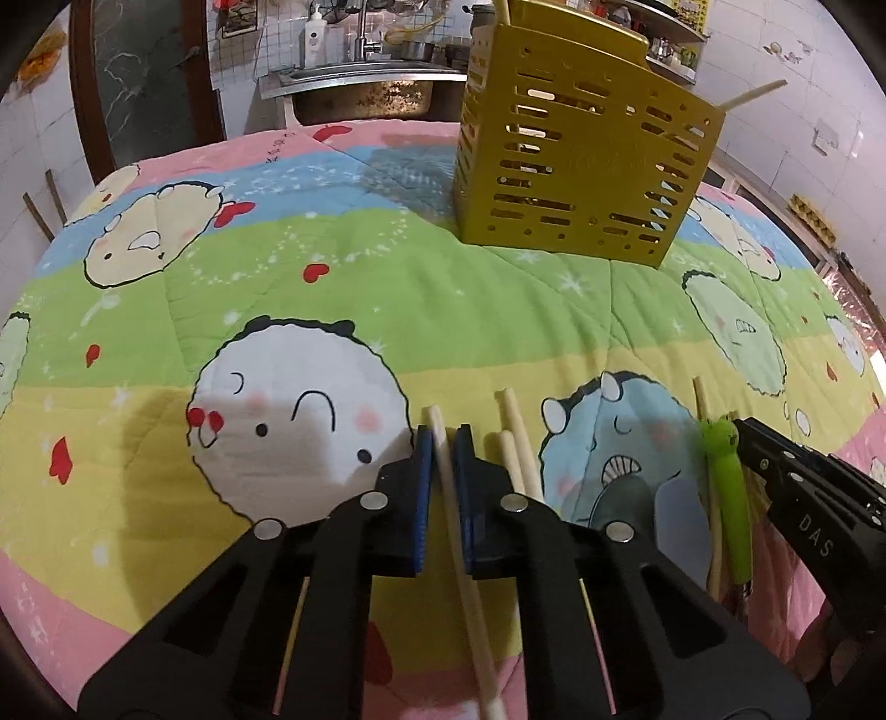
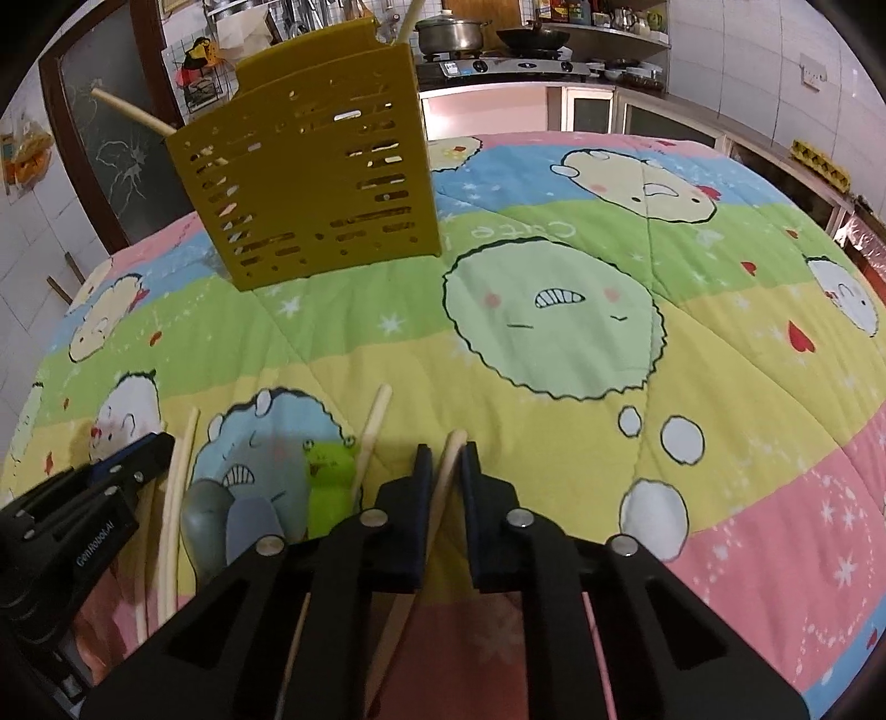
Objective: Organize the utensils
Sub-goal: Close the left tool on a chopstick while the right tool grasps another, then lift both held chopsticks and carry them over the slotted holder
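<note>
My left gripper (image 1: 443, 437) is shut on a cream chopstick (image 1: 451, 498) low over the cartoon quilt. Two more chopsticks (image 1: 518, 448) lie just right of it, then a grey spoon (image 1: 626, 509) and a green frog-handled utensil (image 1: 728, 487). My right gripper (image 2: 447, 457) is shut on another cream chopstick (image 2: 446, 482). In the right wrist view the frog utensil (image 2: 329, 482), the grey spoons (image 2: 232, 526) and loose chopsticks (image 2: 177, 487) lie to its left. The yellow slotted utensil holder (image 1: 576, 166) stands farther back with chopsticks sticking out; it also shows in the right wrist view (image 2: 310, 183).
The quilt (image 2: 609, 387) covers the whole table. Behind it are a steel sink (image 1: 360, 88), a stove with pots (image 2: 498, 50) and cabinets. My right gripper shows at the right edge of the left wrist view (image 1: 803, 487); my left gripper shows at the left of the right wrist view (image 2: 94, 498).
</note>
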`<state>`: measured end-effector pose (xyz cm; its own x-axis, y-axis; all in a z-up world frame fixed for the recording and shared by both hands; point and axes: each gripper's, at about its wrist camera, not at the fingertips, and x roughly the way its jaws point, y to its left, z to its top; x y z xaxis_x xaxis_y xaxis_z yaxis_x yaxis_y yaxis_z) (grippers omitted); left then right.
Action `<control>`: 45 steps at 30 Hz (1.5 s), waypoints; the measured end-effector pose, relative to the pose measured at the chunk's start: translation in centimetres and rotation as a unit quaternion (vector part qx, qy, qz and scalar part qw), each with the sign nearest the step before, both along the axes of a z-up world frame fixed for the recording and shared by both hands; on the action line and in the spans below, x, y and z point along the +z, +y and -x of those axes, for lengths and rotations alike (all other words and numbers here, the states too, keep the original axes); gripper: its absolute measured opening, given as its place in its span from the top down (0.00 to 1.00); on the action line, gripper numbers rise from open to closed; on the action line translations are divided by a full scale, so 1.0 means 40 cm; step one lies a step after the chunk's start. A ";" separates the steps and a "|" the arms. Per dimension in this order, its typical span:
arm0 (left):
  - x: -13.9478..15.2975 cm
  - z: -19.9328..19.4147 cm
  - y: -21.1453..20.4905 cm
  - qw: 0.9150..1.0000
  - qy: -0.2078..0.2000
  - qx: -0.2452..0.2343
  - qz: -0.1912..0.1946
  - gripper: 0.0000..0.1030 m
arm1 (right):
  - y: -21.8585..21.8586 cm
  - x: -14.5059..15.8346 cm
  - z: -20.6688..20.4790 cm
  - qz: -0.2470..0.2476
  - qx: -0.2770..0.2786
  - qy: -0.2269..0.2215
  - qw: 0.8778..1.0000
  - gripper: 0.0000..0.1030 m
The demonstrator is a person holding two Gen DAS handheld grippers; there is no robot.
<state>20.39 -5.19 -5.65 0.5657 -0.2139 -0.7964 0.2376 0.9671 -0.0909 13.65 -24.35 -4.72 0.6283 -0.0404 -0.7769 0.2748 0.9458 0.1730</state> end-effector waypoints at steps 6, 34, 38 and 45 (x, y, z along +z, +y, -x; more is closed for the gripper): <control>0.001 -0.004 0.005 1.000 -0.005 0.007 0.014 0.95 | -0.018 0.011 -0.007 -0.013 0.001 -0.013 1.000 0.90; 0.244 0.122 0.089 0.982 -0.166 0.045 0.078 0.96 | -0.076 0.243 0.116 0.034 -0.020 -0.174 0.984 0.94; 0.267 0.141 0.096 0.978 -0.187 0.045 0.084 0.96 | -0.068 0.265 0.133 0.040 -0.015 -0.190 0.981 0.94; 0.284 0.168 0.096 0.973 -0.210 0.040 0.084 0.96 | -0.062 0.286 0.161 0.045 -0.015 -0.217 0.975 0.94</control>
<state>13.68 -1.34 5.69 0.8540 -0.2635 -0.4485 0.2132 0.9638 -0.1602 7.19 -26.81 6.72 0.8945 -0.1193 -0.4310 0.2220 0.9551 0.1964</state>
